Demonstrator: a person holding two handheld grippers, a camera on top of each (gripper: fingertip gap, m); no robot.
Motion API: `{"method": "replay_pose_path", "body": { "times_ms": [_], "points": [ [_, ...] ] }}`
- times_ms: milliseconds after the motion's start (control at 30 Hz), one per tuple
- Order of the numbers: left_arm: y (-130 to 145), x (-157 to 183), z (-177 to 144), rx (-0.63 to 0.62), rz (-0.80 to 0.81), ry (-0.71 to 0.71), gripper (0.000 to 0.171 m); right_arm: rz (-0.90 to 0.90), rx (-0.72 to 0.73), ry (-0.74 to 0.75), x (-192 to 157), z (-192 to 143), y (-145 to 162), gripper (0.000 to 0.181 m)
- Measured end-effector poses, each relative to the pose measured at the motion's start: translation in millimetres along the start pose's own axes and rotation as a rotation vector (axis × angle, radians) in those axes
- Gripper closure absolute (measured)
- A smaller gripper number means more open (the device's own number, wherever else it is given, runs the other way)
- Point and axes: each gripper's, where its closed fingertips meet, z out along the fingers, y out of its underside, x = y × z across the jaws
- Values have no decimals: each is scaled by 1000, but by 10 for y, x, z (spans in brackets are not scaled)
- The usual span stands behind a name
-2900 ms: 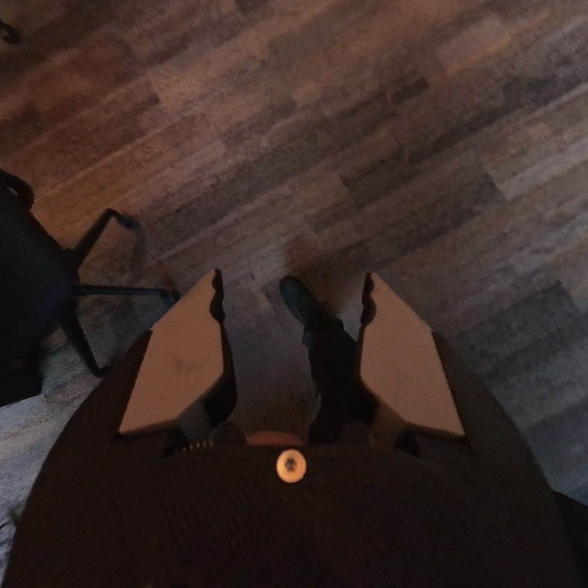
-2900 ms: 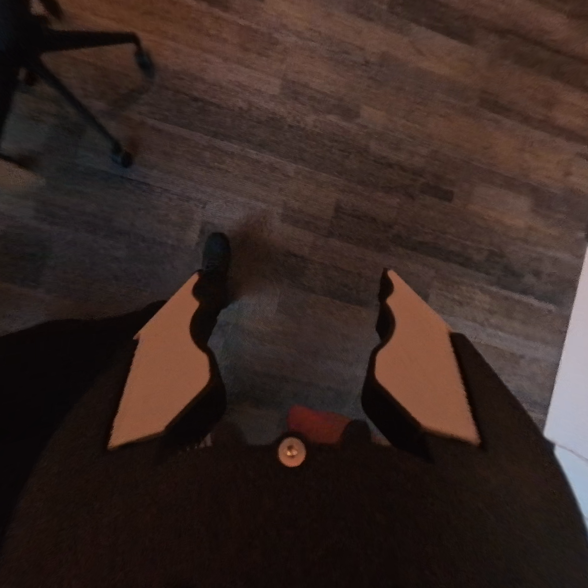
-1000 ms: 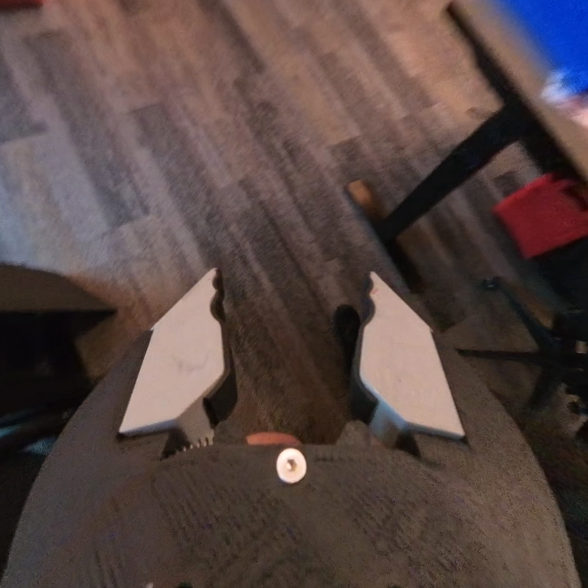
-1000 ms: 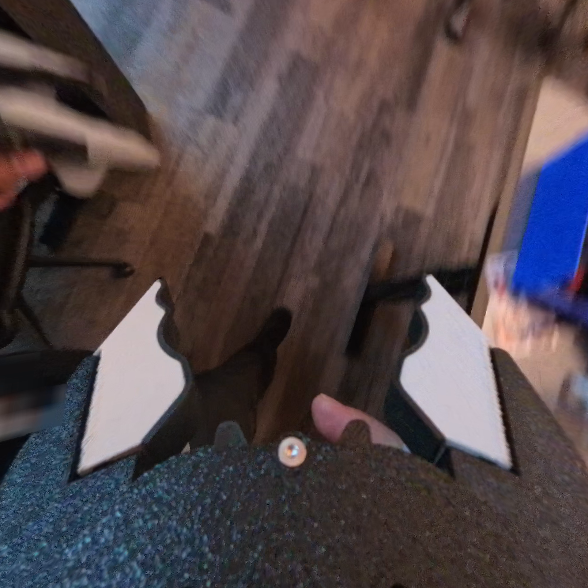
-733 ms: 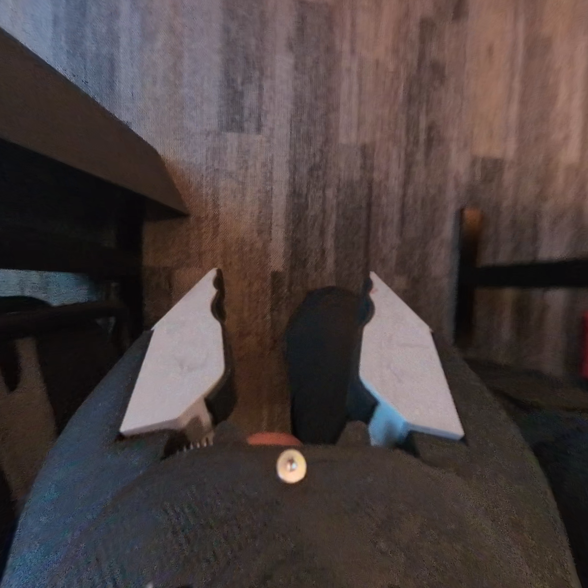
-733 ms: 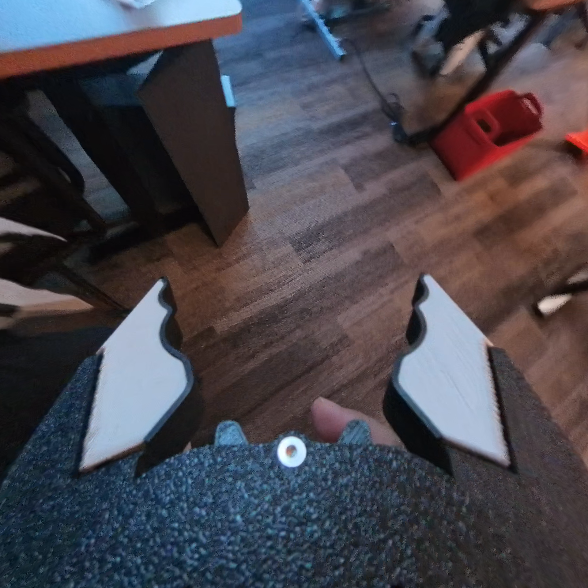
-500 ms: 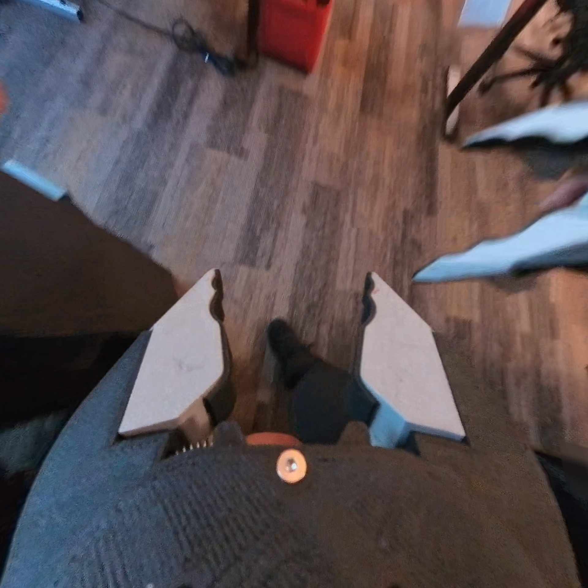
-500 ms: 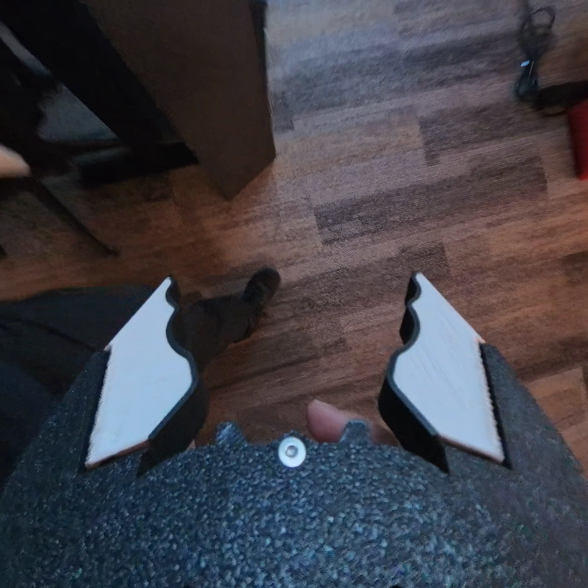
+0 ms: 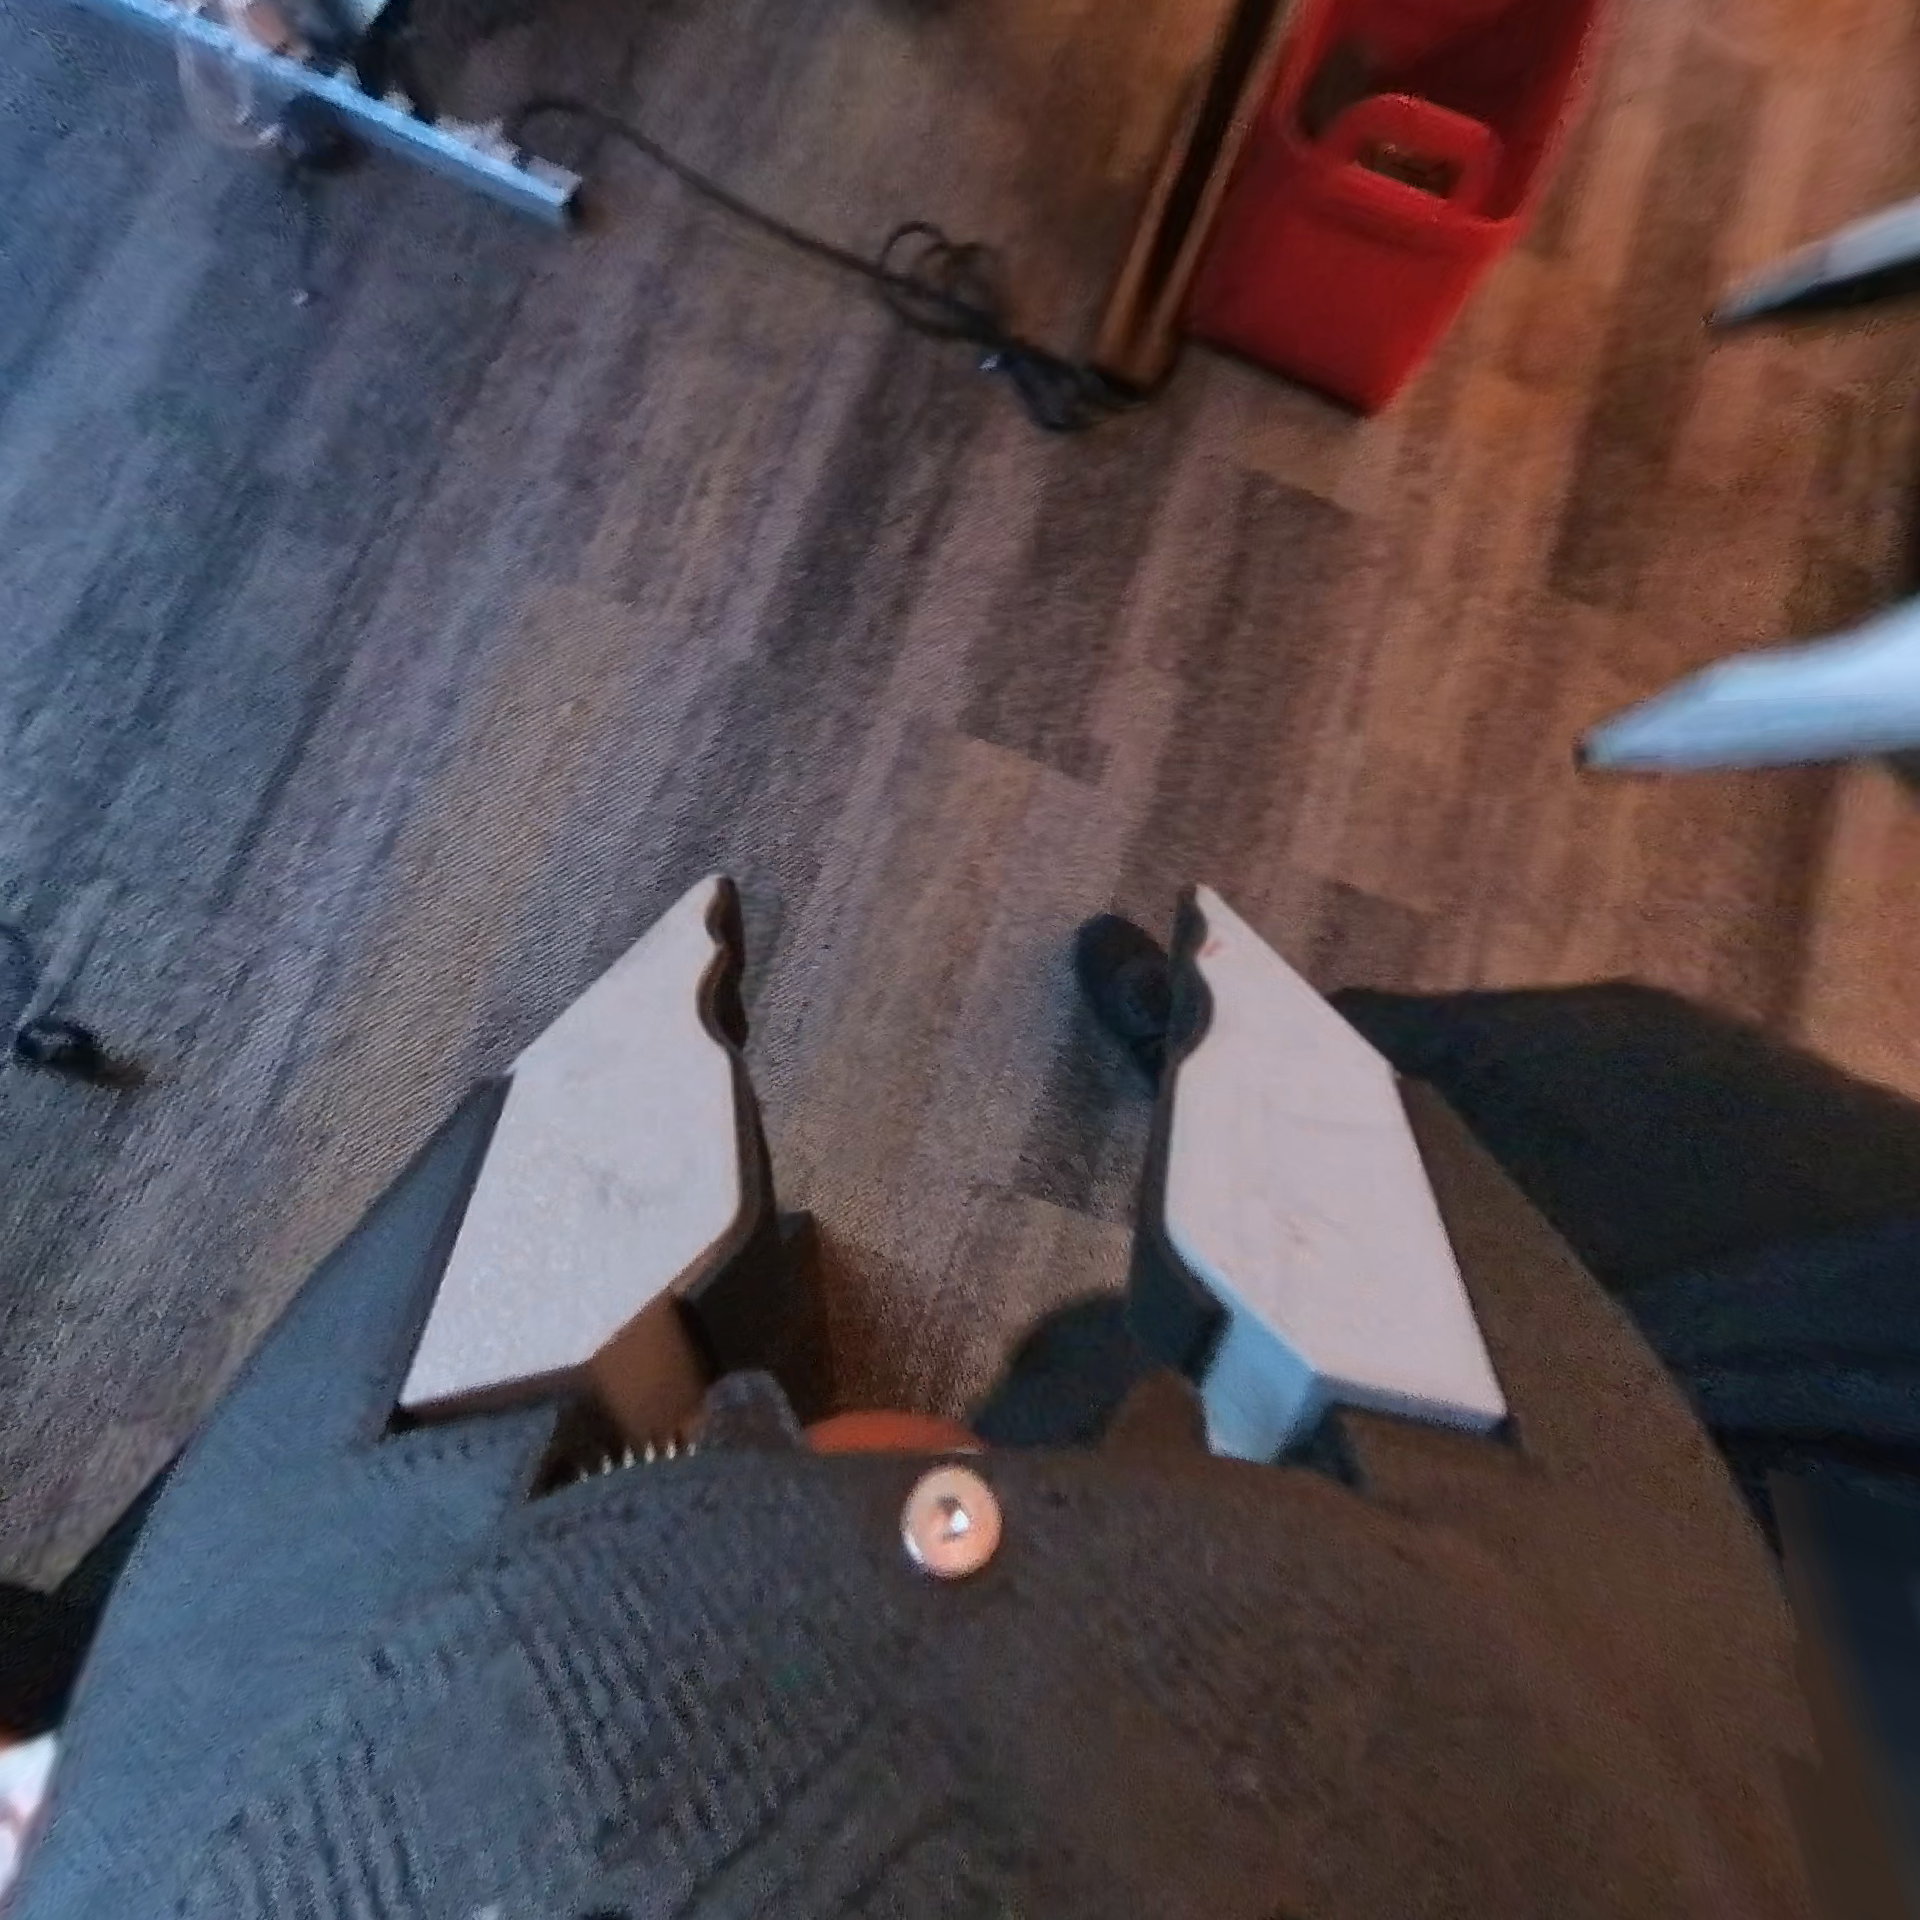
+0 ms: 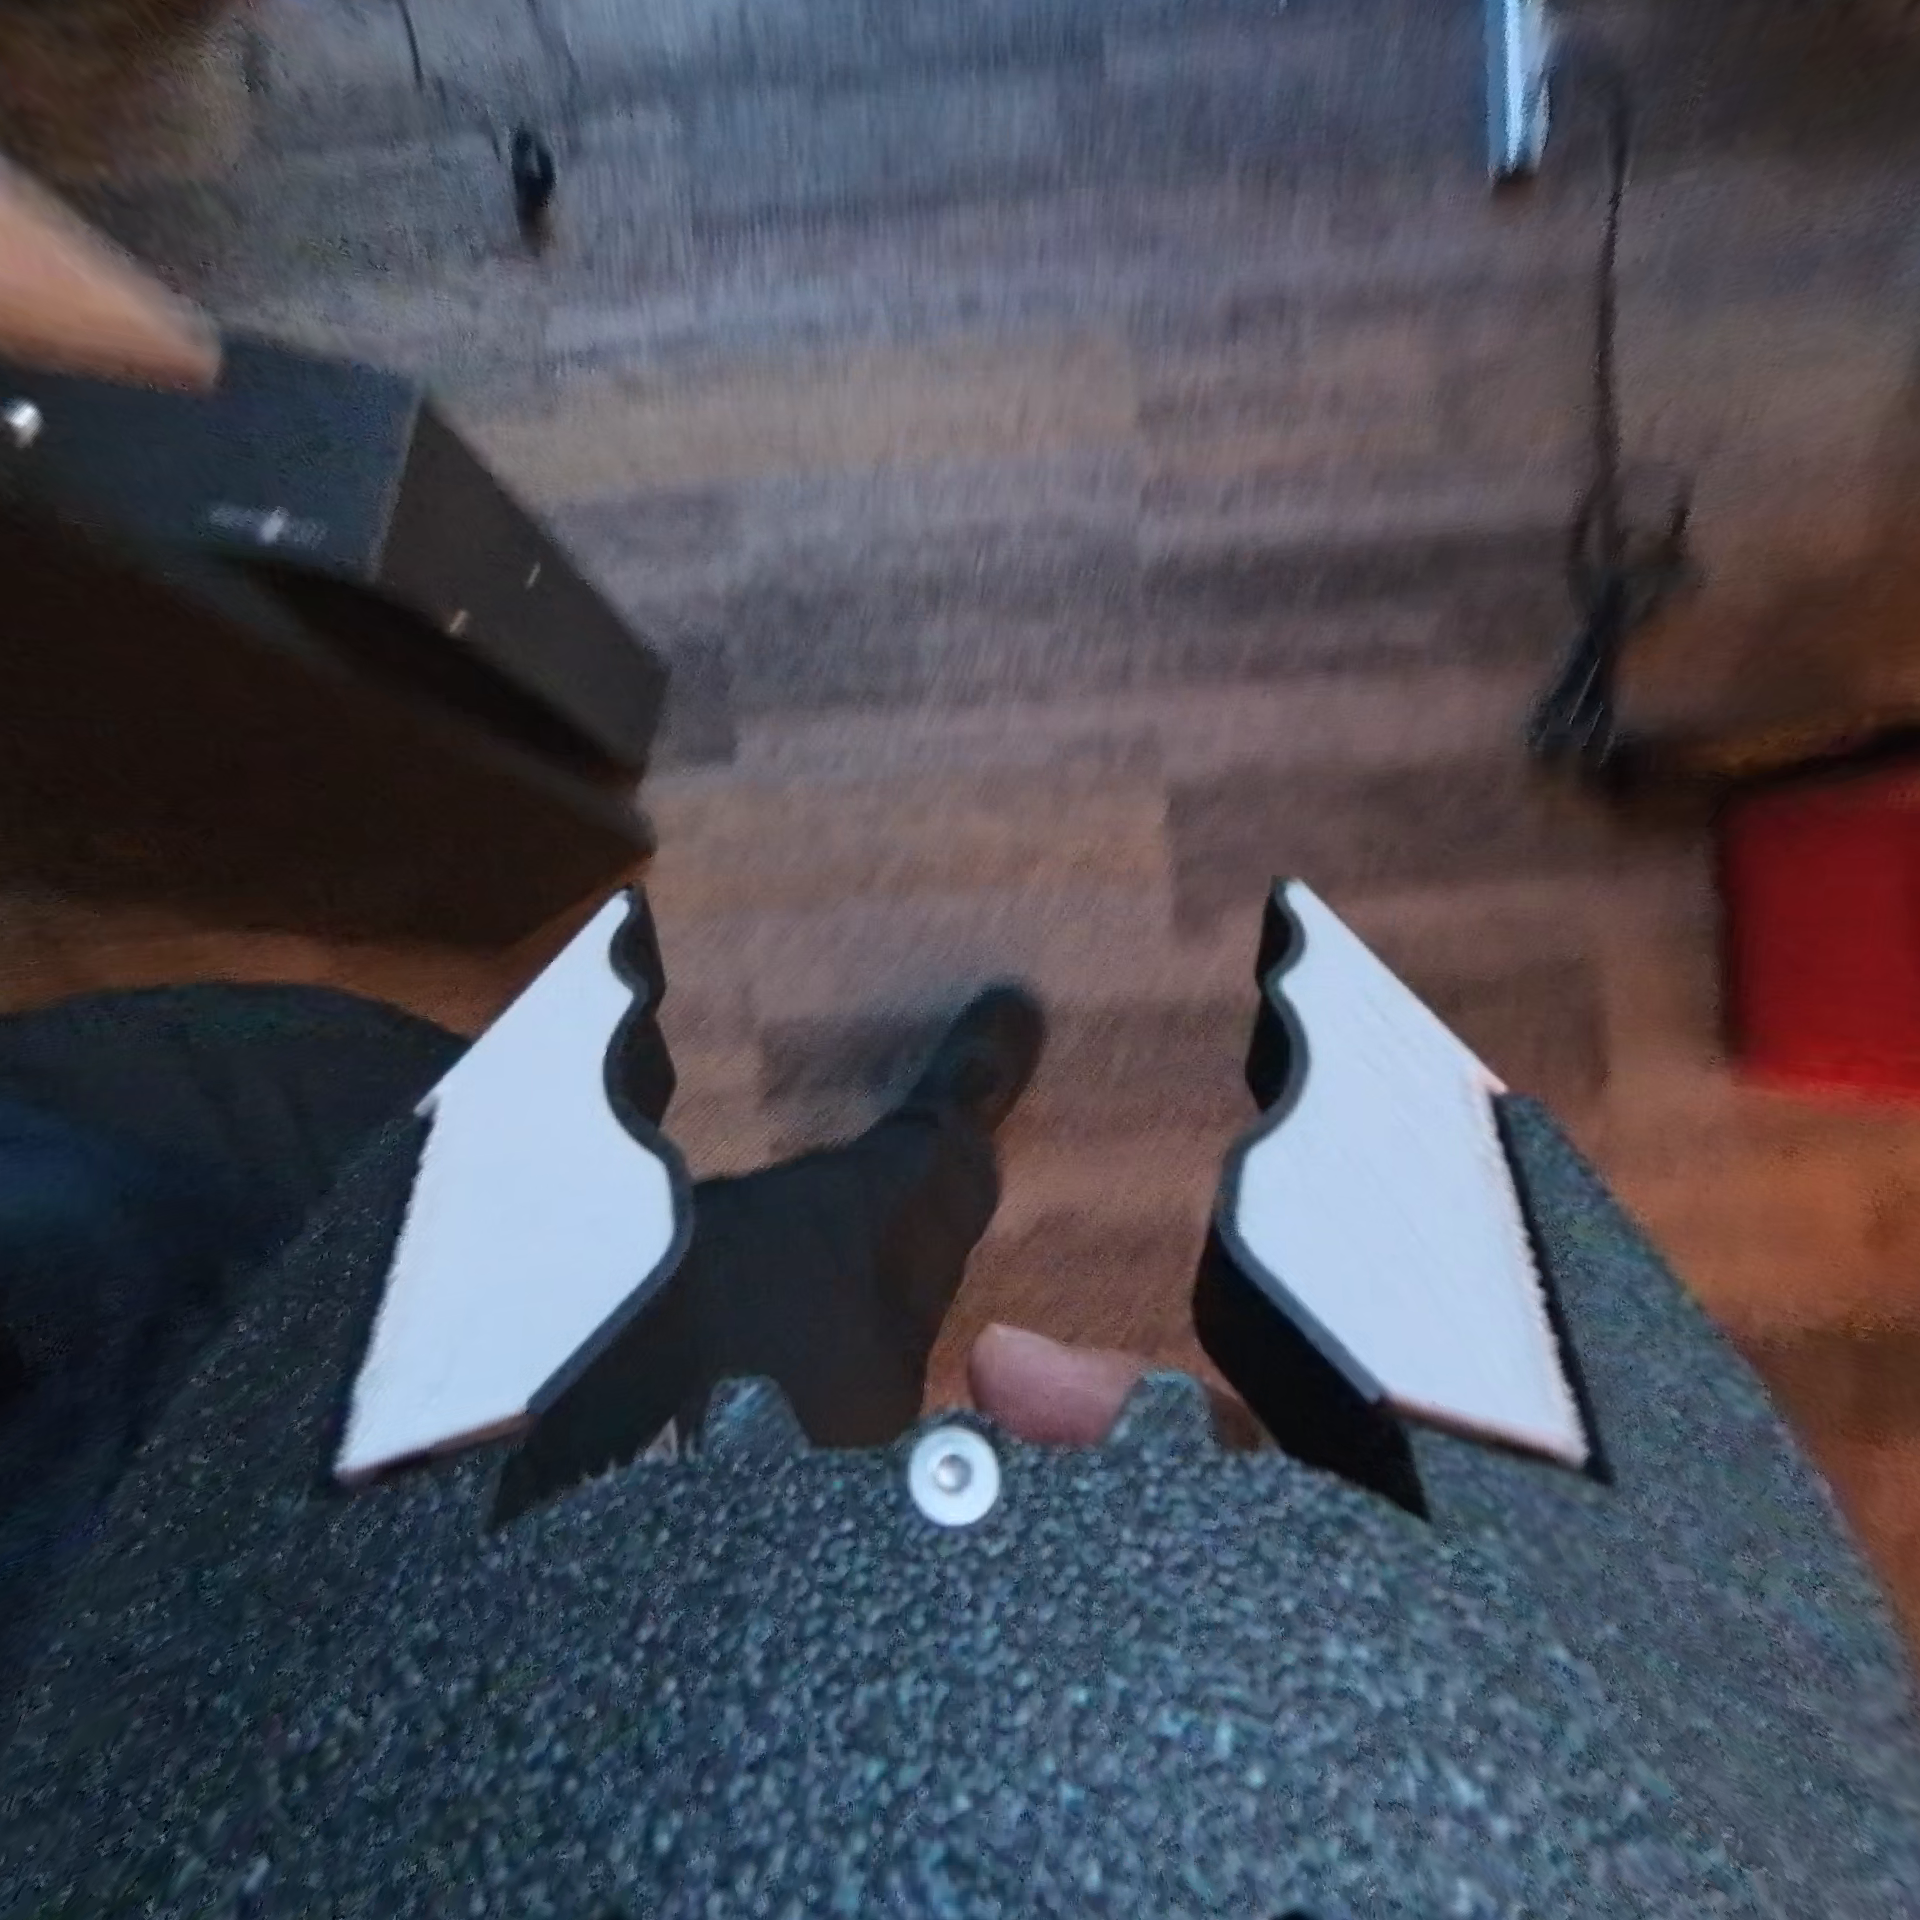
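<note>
Grey-brown plank-patterned floor (image 9: pixel 727 623) fills both views, dim and smeared by motion.

In the left wrist view, a pale metal bar (image 9: pixel 416 156) lies at 11 o'clock. To its right, a black cable (image 9: pixel 935 301) runs to the foot of a table leg (image 9: pixel 1174 208) near 12, with a red bin (image 9: pixel 1382 197) just beside the leg at 1 o'clock. The left gripper (image 9: pixel 956 894) hangs above bare floor with its jaws spread and nothing between them. A dark shoe (image 9: pixel 1127 987) shows just inside its right finger, with a dark trouser leg (image 9: pixel 1662 1195) at 4 o'clock. At 3 o'clock the other gripper's pale fingers (image 9: pixel 1766 707) reach in from the edge.

In the right wrist view, a dark cabinet-like block (image 10: pixel 312 644) sits at 9 to 10 o'clock, the shoe (image 10: pixel 992 1049) lies near the centre, a cable (image 10: pixel 1610 623) hangs at 2 o'clock and the red bin (image 10: pixel 1818 935) is at 3. The right gripper (image 10: pixel 958 894) is also spread wide and empty. A fingertip of the person (image 10: pixel 1049 1392) shows at its base, near 6.

Compared with half a second ago, both cameras have swung. The bin has shifted from 12 toward 1 o'clock in the left view, and more of it shows at 3 in the right view. Neither gripper has narrowed or come near any object.
</note>
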Motion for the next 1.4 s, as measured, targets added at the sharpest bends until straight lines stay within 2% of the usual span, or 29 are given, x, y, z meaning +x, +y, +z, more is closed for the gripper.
{"method": "replay_pose_path", "body": {
  "times_ms": [67, 133, 233, 300, 400, 467, 500, 533, 600, 733, 833, 900, 967, 1067, 1133, 1267, 1333, 1400],
  "points": [
    [-157, -468, 316, -2, -87, -59, 93, -133, 91, -31, 531, 689, -923, 74],
    [-249, -958, 521, -62, -180, -110, 92, -236, 140, -75, 847, 1334, -1948, 74],
    [-631, -1780, 609, -94, -310, -158, 94, -308, 162, -184, 986, 2115, -3474, 75],
    [-1108, -2419, 695, -59, -386, -148, 98, -336, 103, -240, 1051, 2654, -4238, 78],
    [-1944, -3741, 1081, 46, -448, -194, 102, -309, -28, -225, 1381, 3514, -5032, 81],
    [-2505, -4752, 1486, 155, -440, -210, 100, -270, -44, -236, 1574, 4069, -5557, 83],
    [-2738, -5285, 1705, 204, -414, -238, 103, -270, -35, -233, 1676, 4362, -5820, 93],
    [-2922, -5809, 1921, 208, -403, -268, 103, -271, -38, -228, 1781, 4661, -6064, 100],
    [-3355, -6714, 2258, 175, -391, -258, 96, -244, -65, -255, 1948, 5196, -6524, 104],
    [-4334, -8393, 2490, 110, -289, -322, 97, -279, -31, -279, 2383, 6234, -7731, 122],
    [-4732, -9515, 2790, 43, -295, -359, 98, -342, 17, -299, 2784, 7282, -8747, 126],
    [-4802, -10236, 3132, -8, -338, -384, 97, -402, 70, -331, 3006, 8258, -9435, 128],
    [-4849, -11020, 3573, -14, -364, -436, 97, -459, 83, -350, 3216, 9429, -10025, 129],
    [-4860, -12237, 4429, -58, -381, -461, 101, -502, 52, -356, 3483, 11183, -10618, 128],
    [-4902, -13019, 5077, -57, -350, -432, 101, -578, 3, -350, 3609, 12298, -10740, 132],
    [-4895, -14382, 6407, -38, -187, -364, 103, -715, -140, -351, 3699, 14237, -10537, 148],
    [-4863, -14807, 7061, -11, -89, -252, 102, -728, -184, -366, 3678, 15005, -10378, 148],
    [-4713, -15157, 7509, -135, 4, -148, 96, -724, -222, -380, 3673, 15619, -10217, 148]
  ]
}}
